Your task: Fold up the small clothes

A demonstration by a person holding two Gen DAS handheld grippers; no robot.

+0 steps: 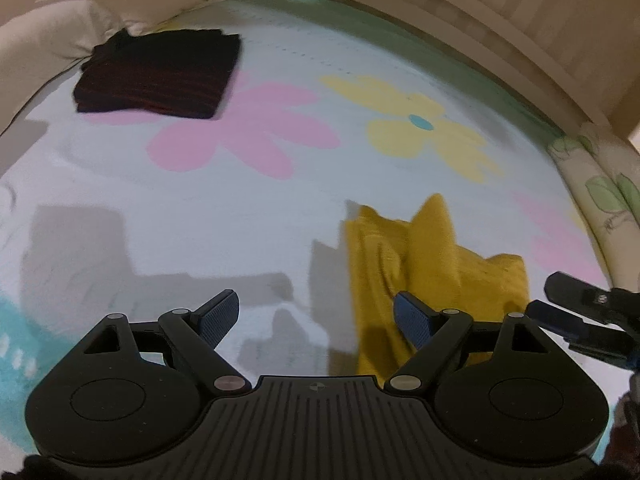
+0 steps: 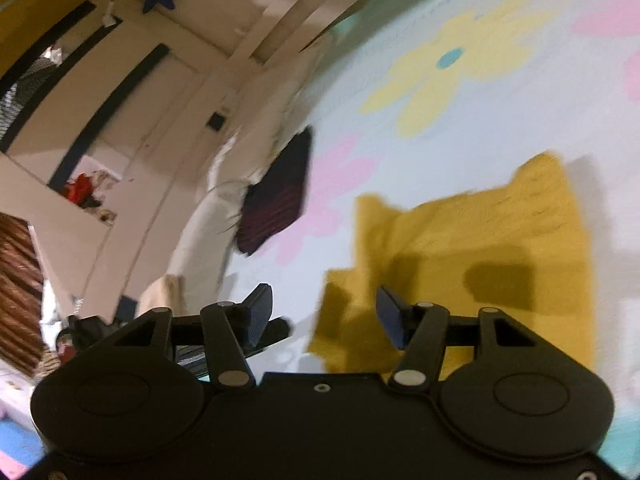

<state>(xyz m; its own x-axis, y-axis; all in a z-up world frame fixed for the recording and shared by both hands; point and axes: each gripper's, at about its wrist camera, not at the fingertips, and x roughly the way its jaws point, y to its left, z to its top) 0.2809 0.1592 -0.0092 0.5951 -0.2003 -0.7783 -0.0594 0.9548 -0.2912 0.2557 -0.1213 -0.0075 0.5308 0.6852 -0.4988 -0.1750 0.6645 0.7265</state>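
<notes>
While both tools hang empty above the bed, the entries run left to right as seen from the left wrist camera.

Dark cloth [image 1: 160, 74]: black with red stripes, already folded square, lying far left near the pillow [image 1: 60, 28]; well apart from the work in hand.

Bed sheet [image 1: 248, 208]: pale, printed with pink and yellow flowers; soft backing, so a pinch must go down into it to catch an edge.

Left gripper [image 1: 316, 314]: fingers spread wide, holding nothing, its right finger over the left border of the yellow cloth.

Yellow cloth [image 1: 432, 256]: small knit piece, rumpled, one flap raised in a peak, lying on the sheet right of centre. Judged light, limp and a little grippy; it should drape and sag, not hold shape, and carries no risk of breakage.

Hold, advised: pinch a corner or hem on one layer only, one corner to each tool, and pull taut before laying over.

Right gripper [image 1: 560, 312]: fingers parted, empty, at the right edge of the yellow cloth; its own camera shows the cloth [image 2: 480, 240] just ahead.
</notes>
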